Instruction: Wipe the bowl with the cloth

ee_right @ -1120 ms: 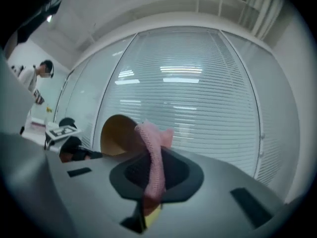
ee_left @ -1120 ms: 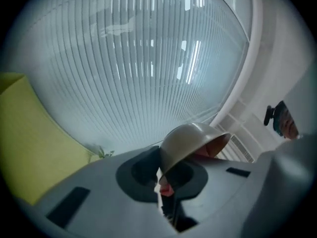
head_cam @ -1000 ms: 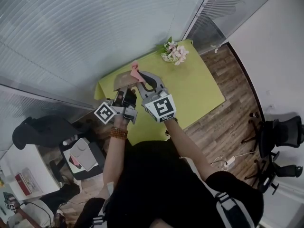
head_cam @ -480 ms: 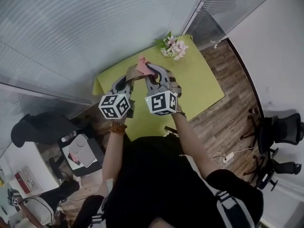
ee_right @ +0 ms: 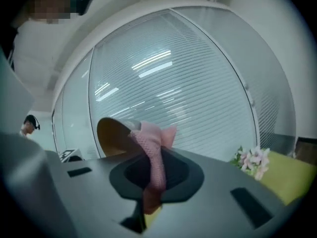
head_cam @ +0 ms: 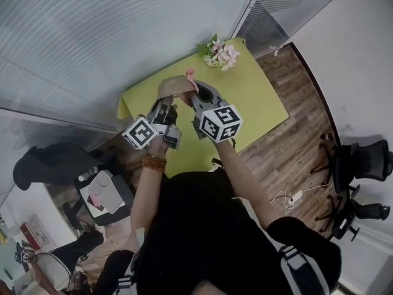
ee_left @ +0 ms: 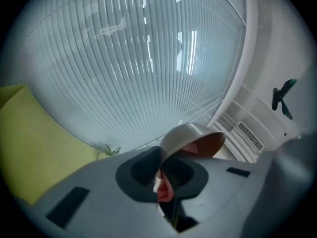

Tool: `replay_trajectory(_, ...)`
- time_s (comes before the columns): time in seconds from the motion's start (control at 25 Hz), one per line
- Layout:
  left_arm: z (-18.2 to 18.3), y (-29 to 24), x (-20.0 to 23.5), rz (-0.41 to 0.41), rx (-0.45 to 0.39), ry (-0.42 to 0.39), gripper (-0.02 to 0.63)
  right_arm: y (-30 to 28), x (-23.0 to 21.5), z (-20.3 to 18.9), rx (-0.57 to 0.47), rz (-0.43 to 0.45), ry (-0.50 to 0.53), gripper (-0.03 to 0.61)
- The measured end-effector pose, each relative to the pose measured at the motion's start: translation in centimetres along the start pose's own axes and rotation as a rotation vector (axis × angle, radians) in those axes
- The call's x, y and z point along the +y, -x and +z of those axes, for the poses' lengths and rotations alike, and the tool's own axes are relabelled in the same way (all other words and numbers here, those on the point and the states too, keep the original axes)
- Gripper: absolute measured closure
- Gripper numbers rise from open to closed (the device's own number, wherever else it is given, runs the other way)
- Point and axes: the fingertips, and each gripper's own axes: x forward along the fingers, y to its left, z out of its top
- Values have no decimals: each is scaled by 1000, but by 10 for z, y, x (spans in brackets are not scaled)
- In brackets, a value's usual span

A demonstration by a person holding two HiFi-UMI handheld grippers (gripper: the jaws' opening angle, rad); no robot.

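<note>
Nearest the person, the left gripper (ee_left: pixel 161 171) is clamping its jaws shut on the thin rim of the bowl (ee_left: pixel 194 139) and holding it in the air, tipped on its side. Just beside it, the right gripper (ee_right: pixel 152 175) is pinching the cloth (ee_right: pixel 151 145) between closed jaws, and the bunched free end is pressing at the bowl's rim. The likely trouble is that the bowl is hanging from a single narrow pinch on smooth metal. A firm push from the cloth could be twisting it in that grip or levering it out, and it would then drop onto the table (head_cam: pixel 261 106) below. The cloth is also held only by a fold and seems to be presenting a small wad, so it could be slipping free or skating along the edge and missing the inside. The bowl is looking rounded and shallow, dull silver-grey outside and warm tan to reddish-brown inside, with its opening turned toward the right gripper. Further off, flowers (head_cam: pixel 220 53) are sitting at the far corner of the yellow-green table, well apart from the work, and pale blinds (head_cam: pixel 92 35) are filling the background.
</note>
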Motion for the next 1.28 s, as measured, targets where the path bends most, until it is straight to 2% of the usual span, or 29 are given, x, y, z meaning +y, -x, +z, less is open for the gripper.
replay_trajectory(0.08, -7, -6, 0, -1, 54, -38, 591, 0, -7, -4, 40, 15, -8, 559)
replay_trajectory(0.2, -29, -13, 3, 52, 214, -269, 563, 6, -29, -10, 104, -49, 120, 559)
replay_trajectory(0.28, -36, -12, 7, 115, 289, -432, 470, 13, -41, -11, 151, -109, 279, 560)
replay_trajectory(0.32, -37, -12, 11, 150, 318, -509, 465, 15, -43, -10, 171, -127, 371, 558)
replay_trajectory(0.4, -43, -11, 18, 210, 373, -656, 495, 16, -37, -9, 203, -141, 545, 555)
replay_trajectory(0.44, -46, -10, 21, 234, 390, -704, 524, 16, -31, -9, 216, -144, 628, 557)
replay_trajectory(0.48, -48, -9, 23, 256, 395, -720, 546, 15, -25, -10, 224, -146, 704, 557)
replay_trajectory(0.52, -49, -8, 26, 273, 389, -700, 549, 14, -19, -10, 228, -146, 766, 557)
replay_trajectory(0.6, -47, -4, 27, 279, 354, -593, 568, 14, -11, -9, 221, -143, 812, 557)
replay_trajectory(0.72, -32, -1, 22, 253, 274, -458, 588, 15, -3, -5, 170, -133, 724, 556)
replay_trajectory(0.8, -19, 2, 16, 215, 194, -354, 598, 14, 3, -4, 123, -118, 604, 555)
replay_trajectory(0.88, -12, 7, 11, 157, 122, -238, 601, 10, 8, -7, 90, -72, 416, 560)
replay_trajectory(0.96, -12, 11, 4, 88, 83, -123, 601, 8, 12, -10, 76, -10, 235, 561)
replay_trajectory(1.04, -14, 12, -3, 24, 76, -36, 601, 7, 18, -11, 73, 46, 112, 561)
replay_trajectory(1.12, -15, 12, -6, -5, 84, -28, 600, 6, 21, -11, 78, 79, 83, 561)
replay_trajectory(1.2, -18, 10, -4, 17, 114, -114, 598, 7, 18, -8, 75, 56, 148, 558)
replay_trajectory(1.24, -19, 10, -1, 46, 133, -177, 570, 9, 14, -6, 69, 27, 191, 558)
replay_trajectory(1.28, -18, 11, 2, 81, 147, -245, 484, 12, 11, -4, 65, -2, 240, 560)
